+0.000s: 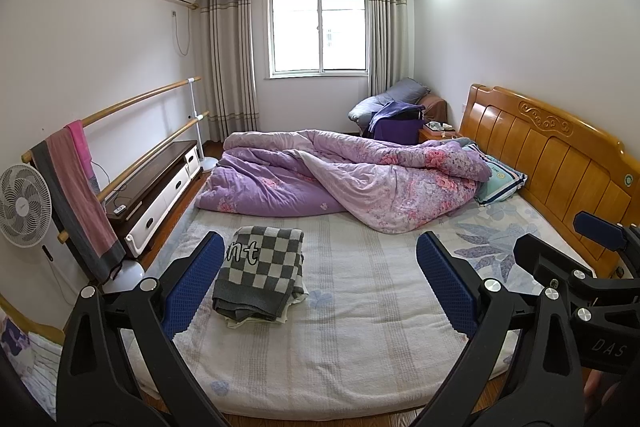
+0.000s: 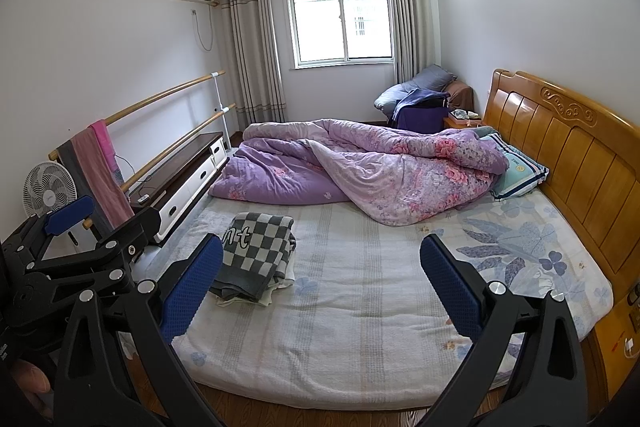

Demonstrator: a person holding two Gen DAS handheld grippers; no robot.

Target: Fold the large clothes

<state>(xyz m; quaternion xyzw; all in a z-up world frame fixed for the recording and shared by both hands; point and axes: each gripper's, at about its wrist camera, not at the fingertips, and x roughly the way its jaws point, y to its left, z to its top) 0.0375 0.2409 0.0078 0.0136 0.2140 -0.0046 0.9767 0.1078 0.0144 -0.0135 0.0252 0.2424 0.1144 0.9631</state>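
I stand at the foot of a bed [image 1: 360, 327], holding a pair of tongs in each hand, both raised above the mattress and pointed toward the window. My left gripper [image 1: 320, 279] is spread wide with nothing between its blue pads. My right gripper [image 2: 322, 281] is spread just as wide and is also empty.

The task's thing, a grey-and-white checked garment [image 1: 262, 271] with lettering on it, lies on the pale striped sheet toward the left side of the bed, near its foot. It is already a compact rectangle, with a paler layer peeking out under its near edge. Neither gripper touches it. In the left view it sits just beside my left tong's left finger.

Beyond it, a rumpled purple floral quilt [image 1: 360, 179] is heaped across the middle of the bed, and a striped pillow [image 1: 500, 179] lies against the wooden headboard [image 1: 560, 155].

I judge this fold finished, or nearly so. Next I would either lower both tongs to tidy that near edge, or look for another garment.
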